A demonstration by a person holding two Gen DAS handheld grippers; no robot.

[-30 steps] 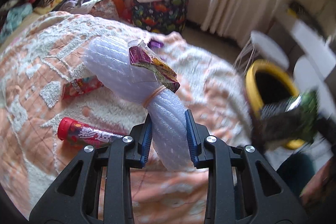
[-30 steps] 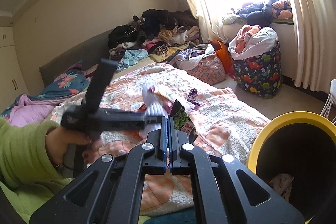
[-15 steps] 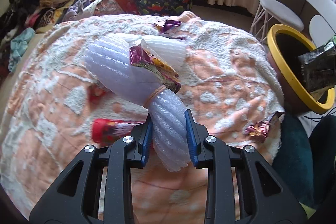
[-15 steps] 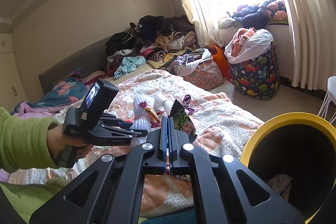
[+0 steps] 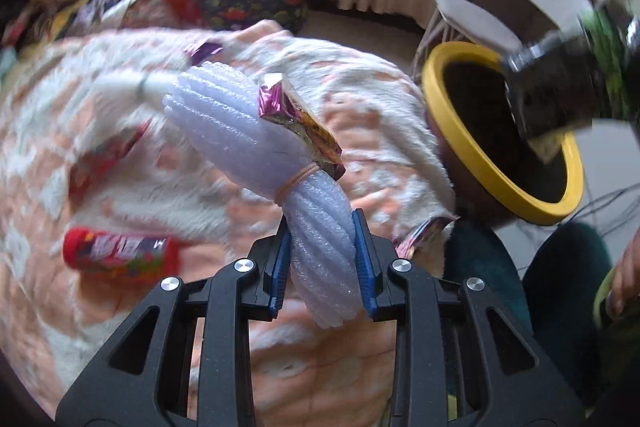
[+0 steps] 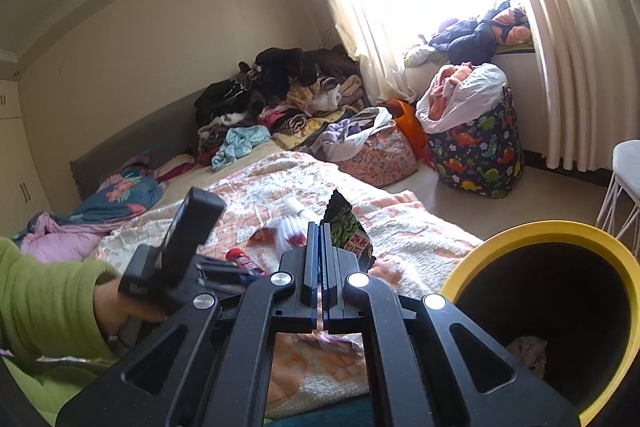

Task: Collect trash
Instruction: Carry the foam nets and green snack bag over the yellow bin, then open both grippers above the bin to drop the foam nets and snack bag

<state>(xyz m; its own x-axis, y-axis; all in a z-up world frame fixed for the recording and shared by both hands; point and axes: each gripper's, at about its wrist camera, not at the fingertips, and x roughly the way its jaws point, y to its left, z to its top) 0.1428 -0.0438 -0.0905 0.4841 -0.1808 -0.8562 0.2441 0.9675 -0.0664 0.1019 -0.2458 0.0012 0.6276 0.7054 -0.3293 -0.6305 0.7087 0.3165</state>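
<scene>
My left gripper (image 5: 320, 259) is shut on a twisted white foam sleeve (image 5: 256, 155), bound with a rubber band and carrying a crumpled purple foil wrapper (image 5: 300, 123), held above the bed. My right gripper (image 6: 321, 243) is shut on a dark green snack wrapper (image 6: 346, 227); in the left wrist view that wrapper (image 5: 560, 87) hangs blurred over the yellow-rimmed bin (image 5: 460, 143). The same bin (image 6: 520, 239) stands at the right of the right wrist view, with some trash at its bottom. A red candy tube (image 5: 116, 253), a red wrapper (image 5: 104, 163) and a foil wrapper (image 5: 420, 233) lie on the bedspread.
The peach and white bedspread (image 5: 380, 99) fills the left wrist view. A dinosaur-print basket (image 6: 480, 155) and a floral bag (image 6: 380, 155) stand on the floor by the curtain. Clothes are piled (image 6: 280, 91) at the bed's far end. A white stool (image 6: 624, 163) is beside the bin.
The left gripper swung with the foam sleeve toward the bed's edge, so the bin looms larger. The right gripper rose a little with its wrapper, over the bin's mouth.
</scene>
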